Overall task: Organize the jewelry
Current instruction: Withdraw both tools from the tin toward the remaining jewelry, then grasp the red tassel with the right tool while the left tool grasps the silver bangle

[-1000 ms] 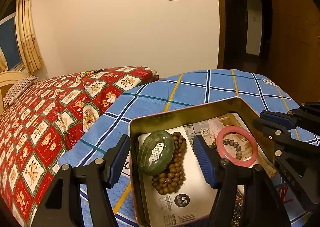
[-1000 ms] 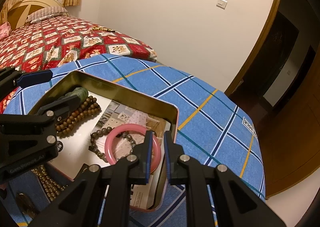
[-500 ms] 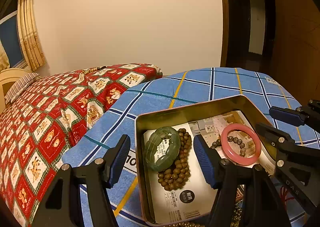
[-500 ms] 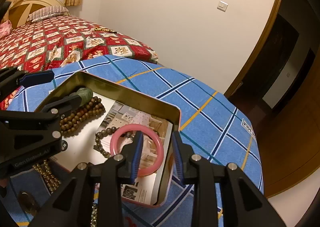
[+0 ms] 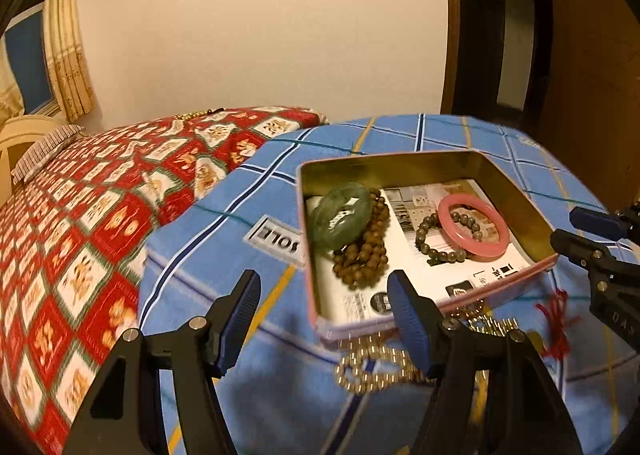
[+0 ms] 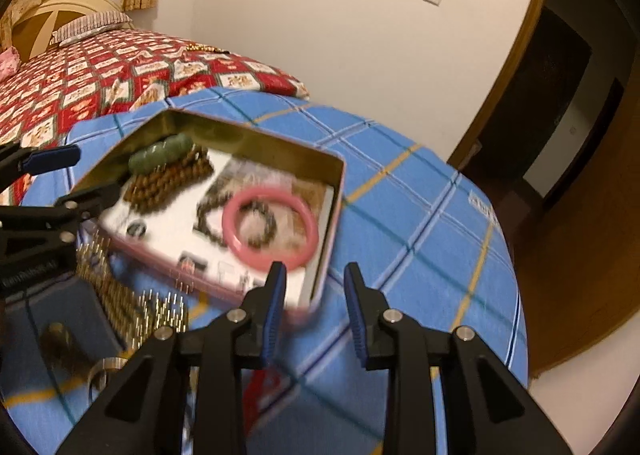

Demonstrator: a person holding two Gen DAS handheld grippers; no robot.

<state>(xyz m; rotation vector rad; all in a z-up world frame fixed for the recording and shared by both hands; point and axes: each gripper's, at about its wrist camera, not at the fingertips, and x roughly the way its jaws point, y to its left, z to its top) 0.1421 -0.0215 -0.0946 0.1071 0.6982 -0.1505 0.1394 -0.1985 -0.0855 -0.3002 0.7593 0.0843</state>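
Now open tin (image 5: 516, 191) on blue checked bed cover (image 5: 224, 231), holding pink bangle (image 5: 474, 225), green bangle (image 5: 340, 215), brown beads (image 5: 366, 255), grey beads (image 5: 436, 243). Gold chain (image 5: 372, 369) outside, just beside tin's near wall. Left hand-held gripper (image 5: 322, 321) wide, empty. Right hand-held gripper (image 6: 314, 313) just been opening, gapped, empty, over tin corner.

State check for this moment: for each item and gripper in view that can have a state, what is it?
tin: open, no lid on it
pink bangle: flat in tin, over dark bead bracelet
green bangle: in tin, resting on brown bead strand
gold bead chain: outside tin, on blue cloth
left gripper: open, empty
right gripper: open, empty, jaws just been opening
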